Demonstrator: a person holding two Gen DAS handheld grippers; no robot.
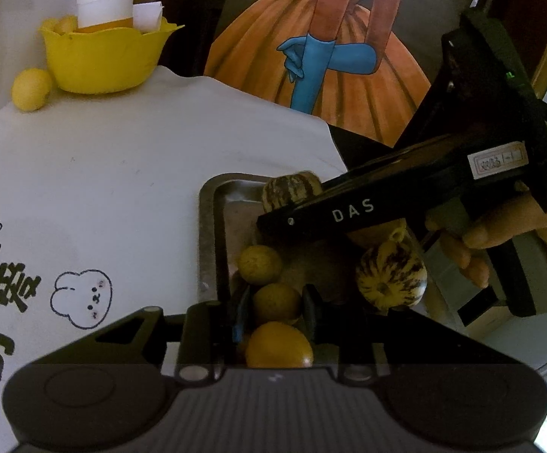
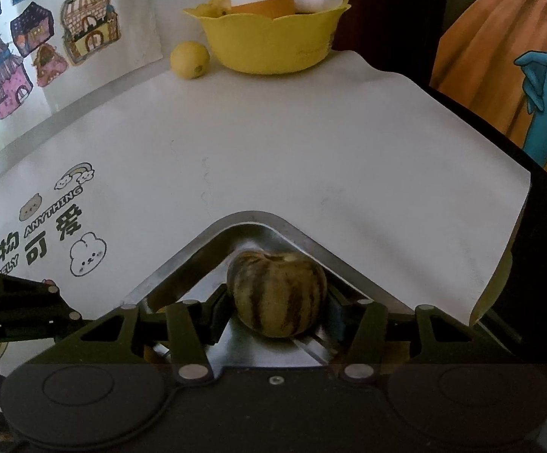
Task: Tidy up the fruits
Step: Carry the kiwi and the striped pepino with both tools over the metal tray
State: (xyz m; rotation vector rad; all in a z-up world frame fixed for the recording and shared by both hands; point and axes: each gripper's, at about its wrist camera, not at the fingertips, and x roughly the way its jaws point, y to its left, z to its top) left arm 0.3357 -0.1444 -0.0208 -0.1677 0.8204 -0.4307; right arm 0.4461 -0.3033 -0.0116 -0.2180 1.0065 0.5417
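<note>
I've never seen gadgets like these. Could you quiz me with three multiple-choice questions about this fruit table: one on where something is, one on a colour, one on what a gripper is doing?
1. Where is the lone lemon?
A in the tray; B beside the bowl; C in a gripper.
2. What colour is the bowl?
A yellow; B blue; C white.
3. The left gripper is:
A wide open and empty; B closed on a small round fruit; C holding a jar.

Answers:
1. B, it sits on the cloth next to the bowl.
2. A, its scalloped wall is yellow.
3. B, both fingers hug the fruit.
</note>
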